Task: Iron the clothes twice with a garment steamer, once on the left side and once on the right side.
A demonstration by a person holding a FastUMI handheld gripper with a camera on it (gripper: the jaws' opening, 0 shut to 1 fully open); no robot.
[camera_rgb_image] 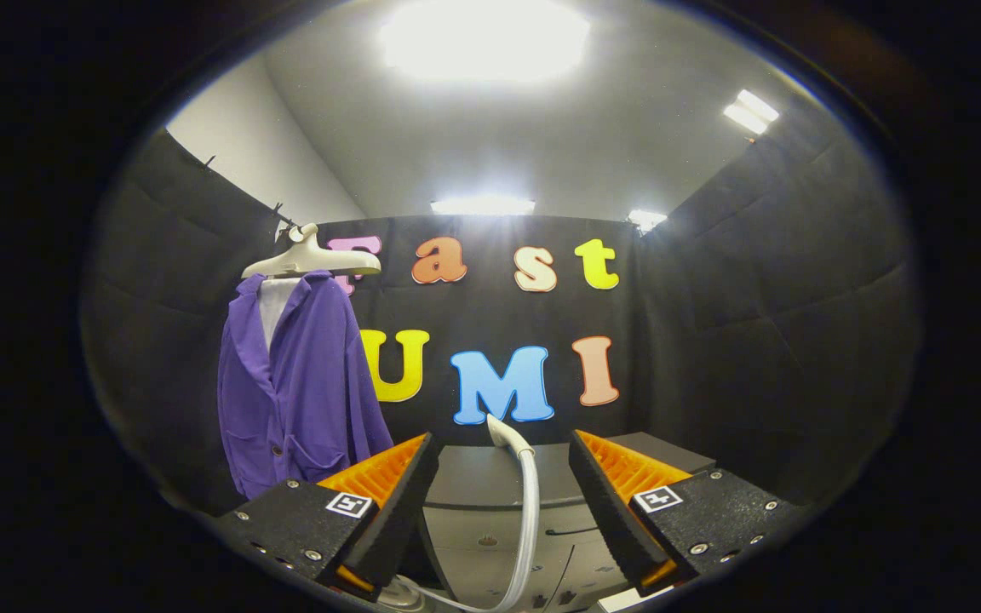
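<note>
Black booth cloth all round, ceiling lights overhead. Off to the left of my fingers hangs the purple jacket on a pale hanger, well apart from me, untouched. My tongs are spread wide, pinching nothing. Between the fingers, a little beyond them, the steamer head stands up on its pale hose, above a grey surface. Judging by this, I'm at the pickup step. Next: ease forward, centre on the head, close squarely, then swing left to the jacket.
</note>
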